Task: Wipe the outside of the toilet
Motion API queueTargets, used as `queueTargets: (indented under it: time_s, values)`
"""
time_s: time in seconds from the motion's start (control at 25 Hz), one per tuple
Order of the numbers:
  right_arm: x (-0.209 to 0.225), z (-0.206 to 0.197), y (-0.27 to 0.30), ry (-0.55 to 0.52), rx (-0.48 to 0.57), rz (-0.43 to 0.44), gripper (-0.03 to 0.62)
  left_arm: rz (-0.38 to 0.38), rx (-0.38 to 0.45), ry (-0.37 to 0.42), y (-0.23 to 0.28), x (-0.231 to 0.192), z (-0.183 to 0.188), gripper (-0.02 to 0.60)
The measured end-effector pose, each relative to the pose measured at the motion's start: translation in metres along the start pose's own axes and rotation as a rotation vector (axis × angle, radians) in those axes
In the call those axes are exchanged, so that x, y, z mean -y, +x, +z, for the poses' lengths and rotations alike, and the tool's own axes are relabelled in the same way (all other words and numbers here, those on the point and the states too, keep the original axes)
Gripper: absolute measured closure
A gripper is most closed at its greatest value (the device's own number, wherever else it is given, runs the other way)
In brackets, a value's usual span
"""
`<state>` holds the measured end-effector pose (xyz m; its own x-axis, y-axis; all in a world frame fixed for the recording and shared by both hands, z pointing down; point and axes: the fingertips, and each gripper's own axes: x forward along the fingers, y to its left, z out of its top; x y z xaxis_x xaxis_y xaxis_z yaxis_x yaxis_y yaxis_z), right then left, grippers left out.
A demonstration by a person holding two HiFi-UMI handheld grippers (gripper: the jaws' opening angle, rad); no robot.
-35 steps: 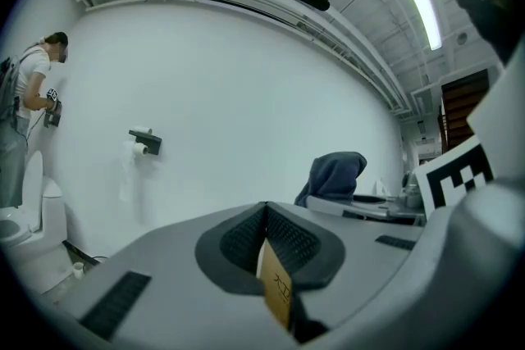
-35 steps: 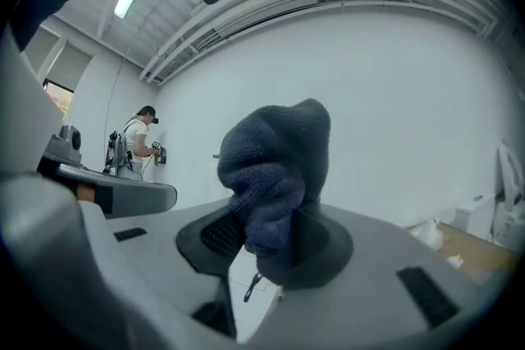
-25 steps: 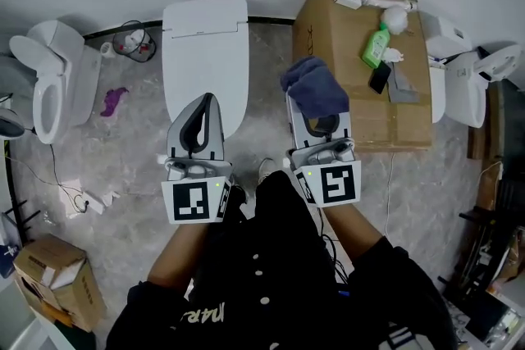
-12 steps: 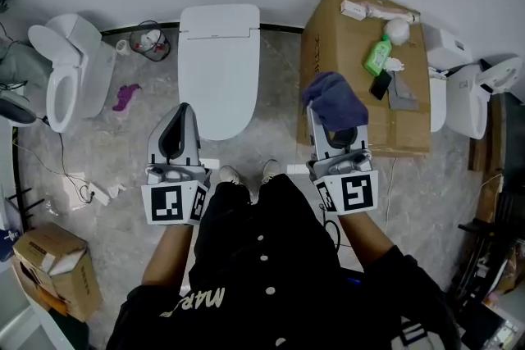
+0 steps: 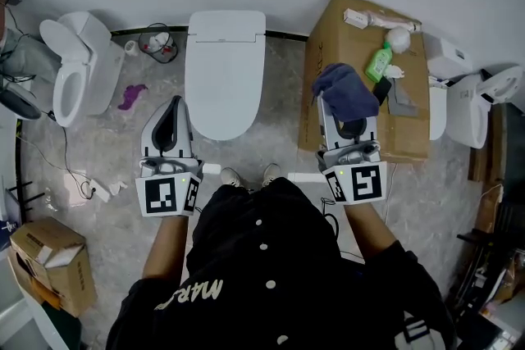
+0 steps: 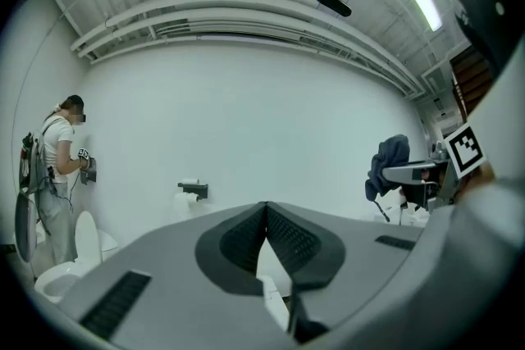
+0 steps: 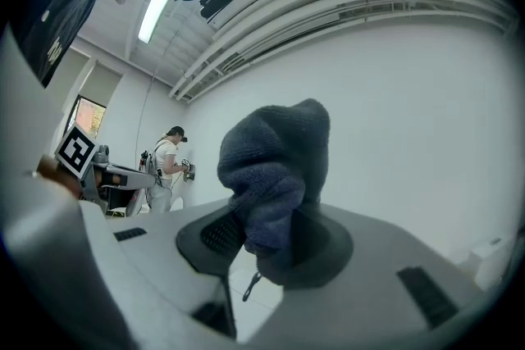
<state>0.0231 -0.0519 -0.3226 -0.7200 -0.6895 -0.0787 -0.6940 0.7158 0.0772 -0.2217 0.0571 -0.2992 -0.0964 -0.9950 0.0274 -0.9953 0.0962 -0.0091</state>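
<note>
Right gripper (image 5: 343,112) is clamping a dark blue cloth (image 5: 345,88). Its jaws are pressing on the lower folds while the bulk is bunching up above the tips, as the right gripper view is showing. Left gripper (image 5: 175,104) is carrying nothing, and its jaws are meeting at the tips. Both are pointing toward the wall, well apart from any porcelain.

Target toilet (image 5: 223,65) is sitting against the wall with its lid down, ahead of the person and between the two grippers. In the head view the cloth is showing against the cardboard box (image 5: 328,37) to the toilet's right, not against the bowl.

Judgement: wiping is not yet under way — the approach is the step in hand. To do it well, the right gripper should be swinging left and dropping so that the bunched end, not the hard jaw tips, is meeting the shell. After that: overlapping strokes across lid, sides and base, with the grip firm enough that the cloth is not slipping out.
</note>
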Motion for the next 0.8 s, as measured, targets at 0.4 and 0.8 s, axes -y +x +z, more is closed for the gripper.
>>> queueTargets:
  time_s: [0.4, 0.8]
  values:
    - [0.009, 0.009, 0.000, 0.000, 0.018, -0.026, 0.477, 0.065, 0.022, 0.027, -0.020, -0.022, 0.010, 0.569]
    - [0.006, 0.005, -0.002, 0.011, 0.022, -0.030, 0.477, 0.097, 0.020, 0.053, -0.035, -0.026, 0.003, 0.571]
